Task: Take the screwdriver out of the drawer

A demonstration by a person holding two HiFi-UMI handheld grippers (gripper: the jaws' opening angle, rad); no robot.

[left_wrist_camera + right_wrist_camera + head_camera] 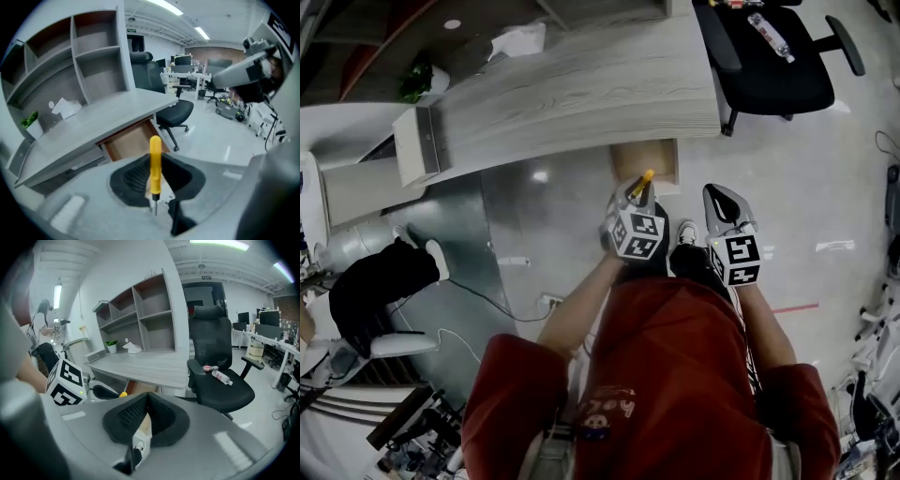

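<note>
From ten to twelve o'clock across the head view runs the desk (581, 84). Under its near edge, just past twelve, the drawer (645, 161) stands pulled open, its wooden bottom bare in the part that shows.

Just below it, near the middle, the left gripper (630, 201) holds the screwdriver (644, 179), whose yellow handle sticks out of the jaws toward one o'clock. The left gripper view bears this out. The jaws are narrowed onto the handle, which stands up toward twelve, and the short metal tip shows toward six. The drawer (131, 140) sits behind at about eleven, apart from the tool. So the screwdriver looks clear of the drawer and is held in the air in front of it; the taking-out itself seems done.

At about three o'clock from the left one, the right gripper (724, 204) hangs with its jaws pressed together and nothing between them, as the right gripper view shows. It takes no part in the hold.

Farther right, at about one o'clock, the chair (769, 66) carries a bottle (769, 36).

By my reading, what may be left is to carry the tool away or set it down, and perhaps to push the drawer shut. The task asks for neither.
</note>
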